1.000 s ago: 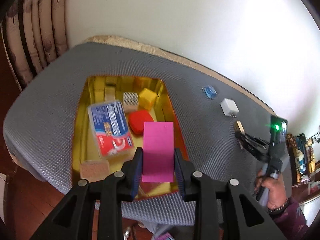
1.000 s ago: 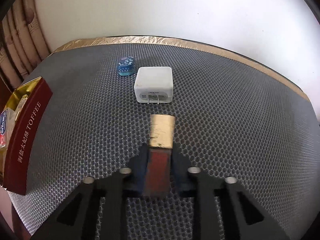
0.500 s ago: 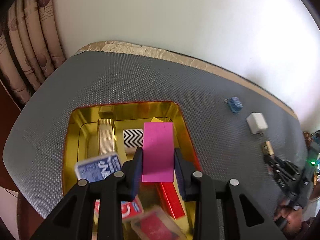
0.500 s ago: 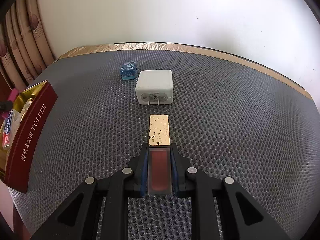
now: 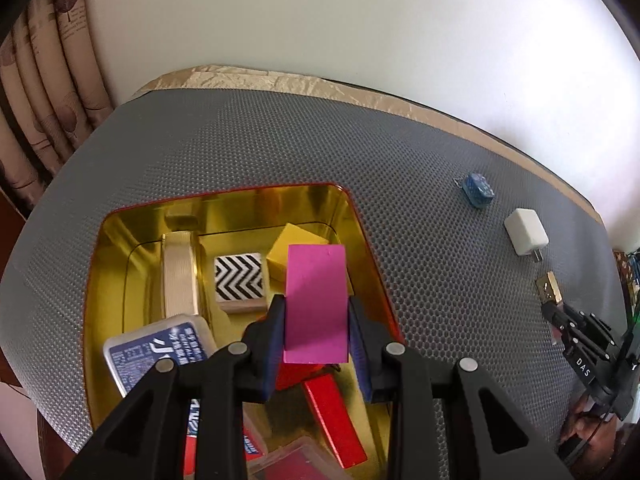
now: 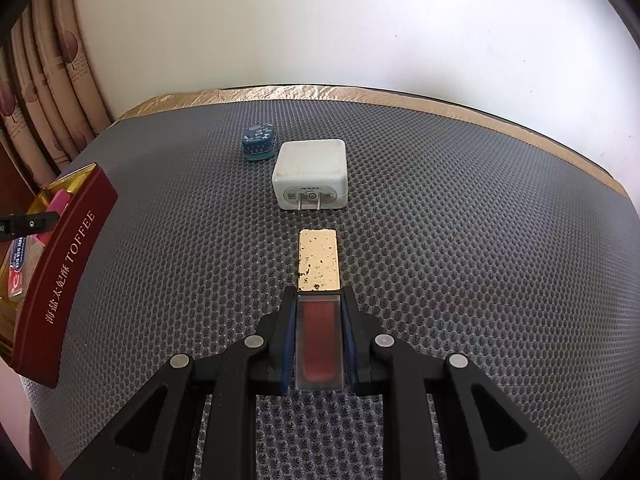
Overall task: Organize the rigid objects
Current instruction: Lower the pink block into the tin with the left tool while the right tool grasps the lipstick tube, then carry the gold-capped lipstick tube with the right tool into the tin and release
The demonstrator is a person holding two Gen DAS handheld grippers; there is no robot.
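Left tongs (image 5: 316,320) lower over tin (image 5: 224,204) since earlier, near end cropped.

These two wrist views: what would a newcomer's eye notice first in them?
First, the bright pink block, clamped in the left gripper above the gold-lined toffee tin full of small items. Next, the lip gloss tube with gold cap, held in the right gripper over the grey mat, pointing at the white charger.
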